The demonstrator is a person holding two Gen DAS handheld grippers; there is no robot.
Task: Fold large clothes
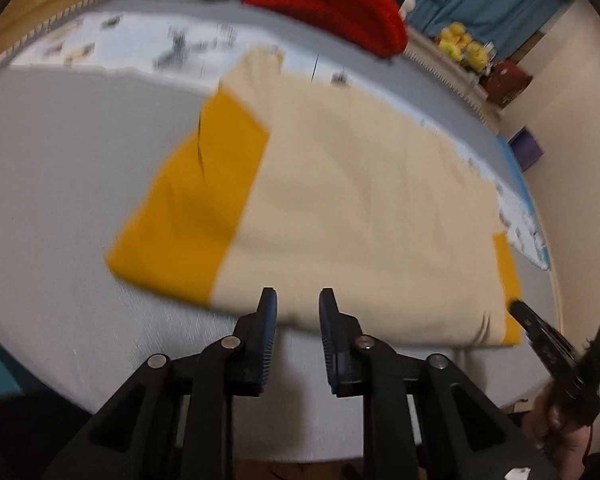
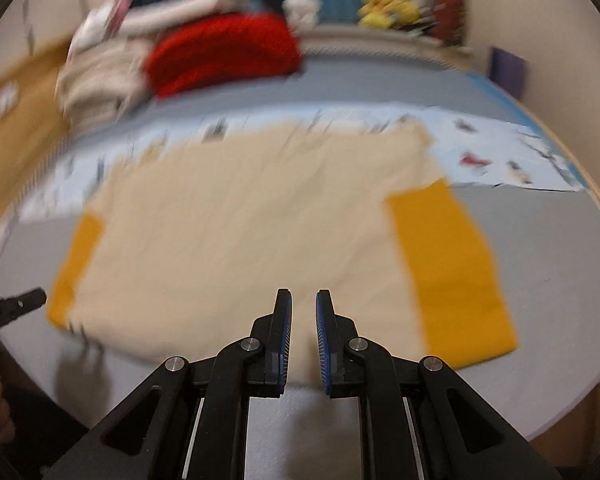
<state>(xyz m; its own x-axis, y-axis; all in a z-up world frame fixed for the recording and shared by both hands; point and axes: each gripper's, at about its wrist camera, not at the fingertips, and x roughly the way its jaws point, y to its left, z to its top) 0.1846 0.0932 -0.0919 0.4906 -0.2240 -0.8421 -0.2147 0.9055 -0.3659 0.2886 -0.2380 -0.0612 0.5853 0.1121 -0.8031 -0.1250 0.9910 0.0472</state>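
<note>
We are working over the bed, where the shirt, cream with mustard sleeves, is lying flat on the grey cover, well short of the red pile at the far end. We are judging the fold as between steps: the next move is calling for a fresh pinch on the shirt's near edge. Left tongs and right tongs are both hovering narrow over that edge, holding nothing.
</note>
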